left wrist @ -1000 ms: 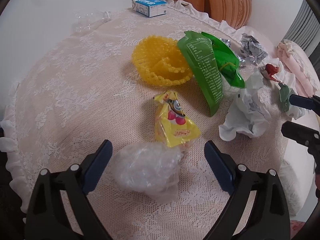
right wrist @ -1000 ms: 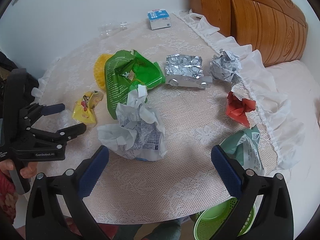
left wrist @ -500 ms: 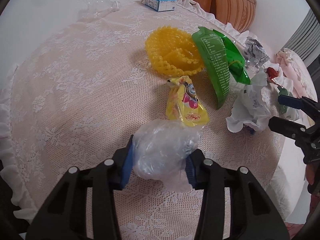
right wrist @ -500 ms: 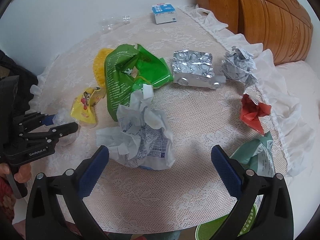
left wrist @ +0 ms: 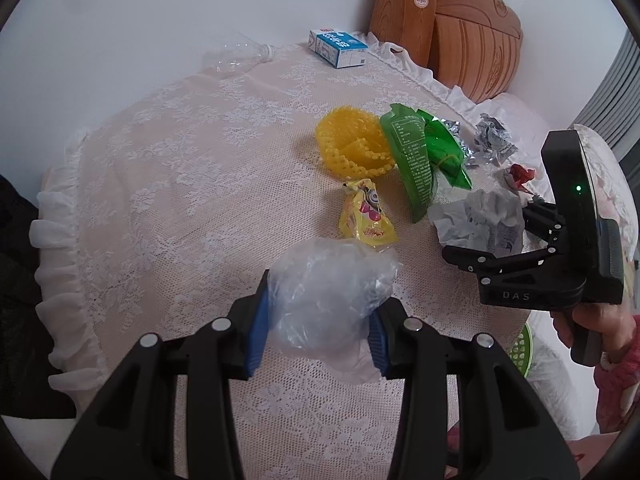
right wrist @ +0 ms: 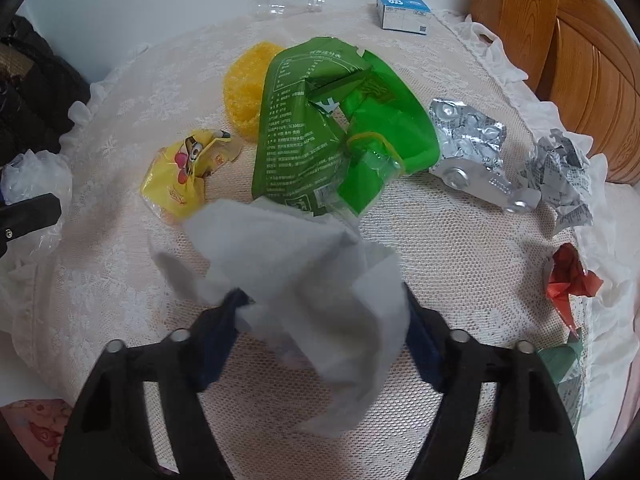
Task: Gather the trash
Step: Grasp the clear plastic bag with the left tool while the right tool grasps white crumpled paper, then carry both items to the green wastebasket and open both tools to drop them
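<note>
A round surface (left wrist: 168, 184) under a cream lace cloth with a white frilled edge stands against a pale wall, with a carved wooden headboard (left wrist: 460, 40) behind its far edge. The left claw (left wrist: 316, 332) pinches a crumpled clear plastic bag (left wrist: 320, 292) above the near edge. The right claw (right wrist: 324, 320) is closing, with a crumpled white paper sheet (right wrist: 304, 264) between its jaws. A yellow cartoon snack wrapper (left wrist: 366, 216) and a green foil snack bag (right wrist: 304, 128) lie mid-surface, a blue-and-white carton (left wrist: 338, 46) at the far edge.
</note>
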A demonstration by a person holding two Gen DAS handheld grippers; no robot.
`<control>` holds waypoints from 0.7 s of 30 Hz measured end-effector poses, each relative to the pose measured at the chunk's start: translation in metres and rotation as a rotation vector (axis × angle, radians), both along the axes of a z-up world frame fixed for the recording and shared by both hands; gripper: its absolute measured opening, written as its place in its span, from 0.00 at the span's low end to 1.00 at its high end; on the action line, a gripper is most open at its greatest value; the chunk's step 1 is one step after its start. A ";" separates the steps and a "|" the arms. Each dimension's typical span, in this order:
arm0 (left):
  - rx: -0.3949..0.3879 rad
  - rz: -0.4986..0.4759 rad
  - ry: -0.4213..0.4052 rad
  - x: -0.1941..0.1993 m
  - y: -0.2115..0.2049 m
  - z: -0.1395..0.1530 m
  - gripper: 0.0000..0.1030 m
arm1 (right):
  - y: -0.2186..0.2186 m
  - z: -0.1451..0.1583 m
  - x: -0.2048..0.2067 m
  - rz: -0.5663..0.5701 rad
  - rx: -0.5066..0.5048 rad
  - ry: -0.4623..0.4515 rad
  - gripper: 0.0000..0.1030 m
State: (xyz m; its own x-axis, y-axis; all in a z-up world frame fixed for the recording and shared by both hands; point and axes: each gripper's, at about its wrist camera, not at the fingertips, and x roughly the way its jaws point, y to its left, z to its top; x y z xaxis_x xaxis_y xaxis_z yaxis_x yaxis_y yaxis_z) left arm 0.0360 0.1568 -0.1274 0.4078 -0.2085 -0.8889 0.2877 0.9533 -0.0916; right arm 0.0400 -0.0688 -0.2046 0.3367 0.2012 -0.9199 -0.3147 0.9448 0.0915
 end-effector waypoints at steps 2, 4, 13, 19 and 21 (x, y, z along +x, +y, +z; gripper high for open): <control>-0.005 0.013 0.004 -0.002 -0.003 0.001 0.40 | -0.002 0.002 -0.001 -0.001 0.020 0.001 0.49; 0.007 0.012 0.000 -0.006 -0.007 0.001 0.40 | -0.005 0.006 -0.003 -0.015 0.063 -0.001 0.44; -0.027 -0.148 -0.016 -0.033 -0.078 0.014 0.40 | -0.067 0.062 -0.063 -0.113 0.233 -0.077 0.44; -0.063 -0.428 -0.007 -0.074 -0.183 0.011 0.40 | -0.157 0.069 -0.147 -0.361 0.161 -0.104 0.48; -0.071 -0.520 0.010 -0.089 -0.216 0.007 0.40 | -0.191 0.043 -0.174 -0.467 0.113 -0.059 0.49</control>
State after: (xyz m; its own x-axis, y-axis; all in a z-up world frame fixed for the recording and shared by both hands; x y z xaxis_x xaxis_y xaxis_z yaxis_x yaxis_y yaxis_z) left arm -0.0525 -0.0593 -0.1203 0.2258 -0.4407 -0.8688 0.7199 0.6763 -0.1560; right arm -0.1340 -0.2601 -0.1614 0.4657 0.1138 -0.8776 0.1328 0.9715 0.1965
